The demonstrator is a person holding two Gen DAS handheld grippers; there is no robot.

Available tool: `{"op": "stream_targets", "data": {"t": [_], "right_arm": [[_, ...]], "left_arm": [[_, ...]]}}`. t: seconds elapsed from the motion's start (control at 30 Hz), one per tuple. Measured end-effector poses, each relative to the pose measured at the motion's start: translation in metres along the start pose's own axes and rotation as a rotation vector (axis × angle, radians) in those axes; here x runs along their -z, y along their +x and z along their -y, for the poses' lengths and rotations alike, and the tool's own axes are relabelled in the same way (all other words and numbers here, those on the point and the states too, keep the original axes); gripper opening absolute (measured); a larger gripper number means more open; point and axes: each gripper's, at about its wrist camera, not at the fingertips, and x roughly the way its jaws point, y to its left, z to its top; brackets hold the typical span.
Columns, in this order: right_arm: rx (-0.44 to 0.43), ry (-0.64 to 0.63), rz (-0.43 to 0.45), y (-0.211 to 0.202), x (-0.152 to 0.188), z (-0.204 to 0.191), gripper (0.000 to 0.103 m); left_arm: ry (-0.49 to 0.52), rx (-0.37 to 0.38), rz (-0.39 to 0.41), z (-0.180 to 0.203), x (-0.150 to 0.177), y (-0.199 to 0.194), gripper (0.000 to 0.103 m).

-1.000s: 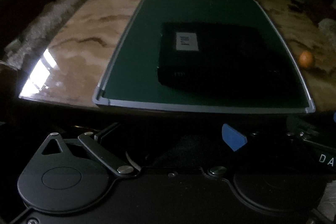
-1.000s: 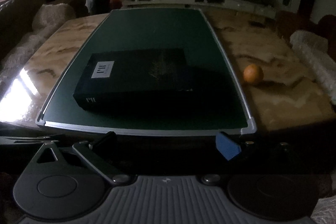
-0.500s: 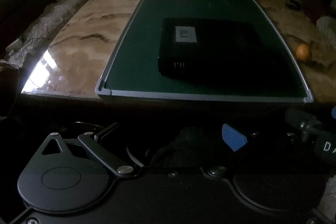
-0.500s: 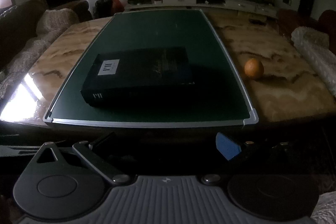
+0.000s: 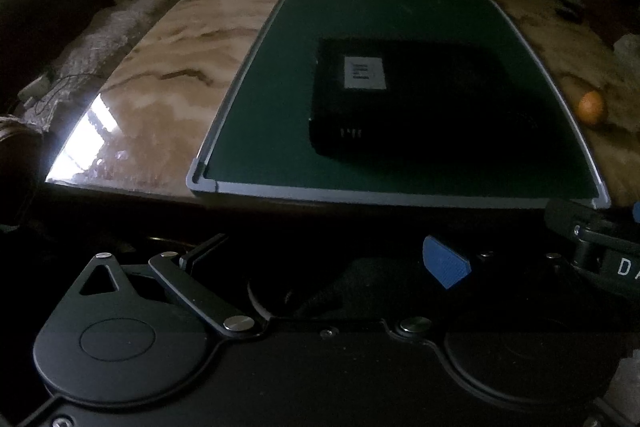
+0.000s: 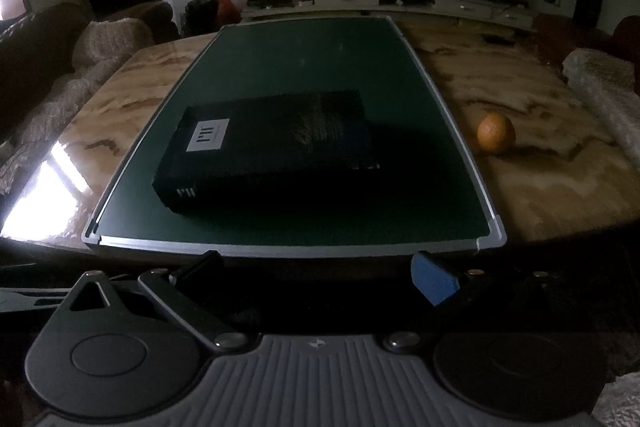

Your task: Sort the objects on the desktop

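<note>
Label text (image 6: pixel 209 135) on black box (image 6: pixel 272 143) unreadable.

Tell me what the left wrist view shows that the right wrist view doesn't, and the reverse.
Only the left wrist view shows part of the other tool, poking in at its right edge. Only the right wrist view shows the wall cabinet and the rolled blanket on the table's right. Both show the black box on the green board, the orange on the marble table, and an open claw.
</note>
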Motion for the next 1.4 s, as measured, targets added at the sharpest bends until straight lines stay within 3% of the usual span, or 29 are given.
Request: {"op": "stream_targets", "data": {"t": [0.43,0.9,1.4], "right_arm": [[-0.003,0.039,-0.025,0.025,-0.015,0.004,0.103],[0.015,-0.004,-0.028,0.045,-0.027,-0.002,0.103],[0.018,0.006,-0.038,0.060,-0.030,0.006,0.103]], "left_arm": [[-0.004,-0.032,0.013,0.003,-0.019,0.015,0.103],[-0.011,-0.056,0.008,0.003,-0.032,0.035,0.103],[-0.006,-0.053,-0.005,0.005,-0.034,0.045,0.103]]}}
